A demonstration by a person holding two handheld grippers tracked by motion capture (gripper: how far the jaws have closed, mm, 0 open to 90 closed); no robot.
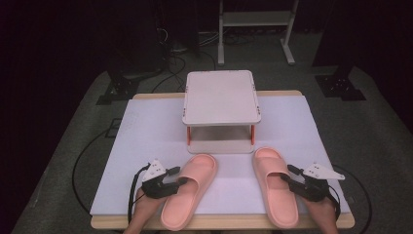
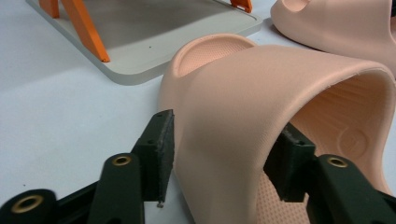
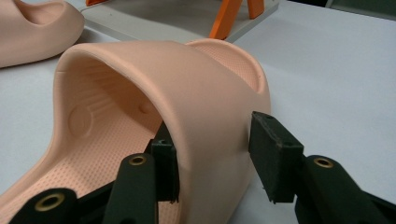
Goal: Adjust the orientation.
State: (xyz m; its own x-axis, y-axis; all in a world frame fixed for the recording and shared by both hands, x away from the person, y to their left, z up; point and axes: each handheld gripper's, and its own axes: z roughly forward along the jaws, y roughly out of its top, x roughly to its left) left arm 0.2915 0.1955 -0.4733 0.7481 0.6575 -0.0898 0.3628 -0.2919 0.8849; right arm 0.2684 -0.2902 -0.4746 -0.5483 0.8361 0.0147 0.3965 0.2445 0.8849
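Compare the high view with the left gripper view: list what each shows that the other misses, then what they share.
High view adds: the rack's top shelf, the right gripper at the right slipper's strap, and the table's wooden edge.
Left gripper view adds: the left slipper's dotted footbed, and the left gripper's jaws straddling the strap wall, one outside, one inside.
Both: the two pink slippers, the left gripper, the rack's lower tray and its orange legs.

The white-covered table point(image 1: 146, 126) bears 2 pink slippers point(image 1: 190, 190) and a small rack point(image 1: 221, 97).
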